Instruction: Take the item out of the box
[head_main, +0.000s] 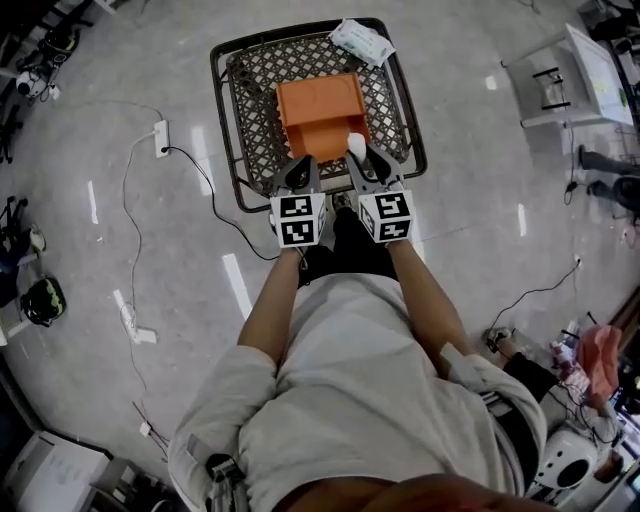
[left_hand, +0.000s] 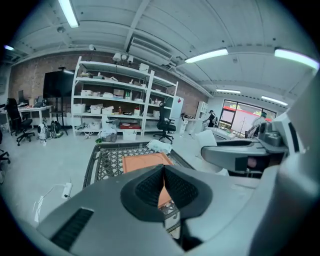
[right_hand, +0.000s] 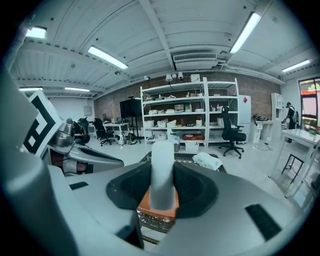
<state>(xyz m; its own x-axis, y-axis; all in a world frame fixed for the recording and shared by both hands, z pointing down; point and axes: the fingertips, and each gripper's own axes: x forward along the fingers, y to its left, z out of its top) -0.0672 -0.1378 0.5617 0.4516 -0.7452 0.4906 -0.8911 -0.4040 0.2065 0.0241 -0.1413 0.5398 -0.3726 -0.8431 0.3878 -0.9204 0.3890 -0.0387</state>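
Grey workshop floor, a mesh table (head_main: 232, 150) with the orange box (head_main: 320, 112) on top. The right gripper (head_main: 366, 160) is clamped on the white item (right_hand: 162, 172), which stands upright along the jaws at the box's near edge. The left gripper (head_main: 303, 162) hangs just beside it, jaws nearly together and empty.

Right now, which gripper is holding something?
The right gripper: its jaws clamp a white item, while the left gripper is shut on nothing.

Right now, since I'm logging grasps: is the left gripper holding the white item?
No, the white item sits clamped in the right gripper; the left gripper is shut on nothing.
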